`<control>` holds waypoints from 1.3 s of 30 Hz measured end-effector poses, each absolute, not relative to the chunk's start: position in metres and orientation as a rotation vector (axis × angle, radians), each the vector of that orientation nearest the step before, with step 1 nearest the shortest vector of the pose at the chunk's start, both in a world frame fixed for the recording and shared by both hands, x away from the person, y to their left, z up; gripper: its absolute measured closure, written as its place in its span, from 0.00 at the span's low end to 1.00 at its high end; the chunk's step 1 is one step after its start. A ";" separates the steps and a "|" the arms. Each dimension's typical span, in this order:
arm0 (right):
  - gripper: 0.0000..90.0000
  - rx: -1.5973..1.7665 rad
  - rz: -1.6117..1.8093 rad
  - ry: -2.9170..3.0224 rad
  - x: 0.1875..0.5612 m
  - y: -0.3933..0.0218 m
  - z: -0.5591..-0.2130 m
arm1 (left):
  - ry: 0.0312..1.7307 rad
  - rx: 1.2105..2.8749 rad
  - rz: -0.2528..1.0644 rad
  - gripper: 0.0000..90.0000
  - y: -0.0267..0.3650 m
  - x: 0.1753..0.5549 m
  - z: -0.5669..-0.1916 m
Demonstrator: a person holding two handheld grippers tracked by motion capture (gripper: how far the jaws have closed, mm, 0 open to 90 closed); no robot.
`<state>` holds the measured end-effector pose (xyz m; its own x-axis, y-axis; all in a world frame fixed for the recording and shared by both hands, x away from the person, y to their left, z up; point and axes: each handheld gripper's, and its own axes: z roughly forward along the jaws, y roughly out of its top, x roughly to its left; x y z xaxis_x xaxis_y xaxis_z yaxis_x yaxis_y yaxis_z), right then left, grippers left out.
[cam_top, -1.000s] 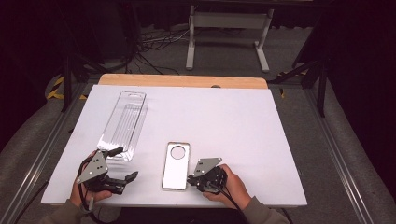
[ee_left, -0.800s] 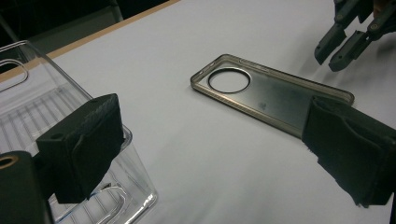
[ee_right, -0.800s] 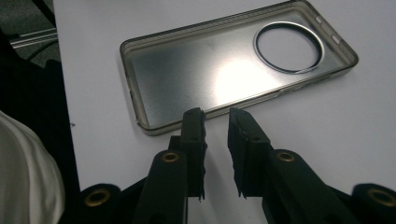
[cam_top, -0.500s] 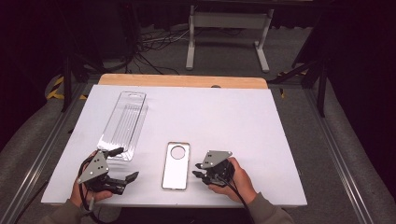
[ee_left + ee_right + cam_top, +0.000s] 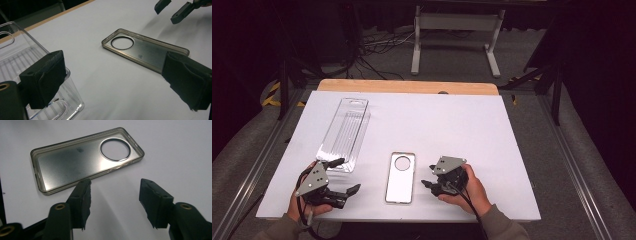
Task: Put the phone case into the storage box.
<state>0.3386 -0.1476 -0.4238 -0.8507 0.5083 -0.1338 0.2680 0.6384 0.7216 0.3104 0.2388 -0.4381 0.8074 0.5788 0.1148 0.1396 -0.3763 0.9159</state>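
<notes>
White table sheet (image 5: 492, 130) in a dark room, wooden edge at the far side. Against the earlier frames we see the right gripper (image 5: 430, 176) pulled back from the phone case (image 5: 400, 177): it was up against the case's right edge, now it sits just beside it, not touching. Its jaws have just been opening; in the right gripper view they stand moderately apart with nothing between them, the case lying flat past the tips. The case hasn't shifted, near the front edge, between both grippers. We see the left gripper (image 5: 346, 175) unchanged, jaws spread wide and empty, one jaw over the near end of the clear plastic tray (image 5: 344, 132).
</notes>
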 end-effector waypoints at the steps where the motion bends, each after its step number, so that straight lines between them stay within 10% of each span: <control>1: 0.43 0.635 1.045 2.529 0.339 -0.148 -0.424 | 0.539 1.930 0.518 0.07 0.239 0.310 -0.438; 11: 0.22 0.700 0.996 2.459 0.345 -0.150 -0.418 | 0.539 1.931 0.515 0.07 0.238 0.310 -0.438; 39: 0.22 0.754 0.839 2.559 0.414 -0.124 -0.394 | 0.529 1.910 0.532 0.07 0.237 0.309 -0.437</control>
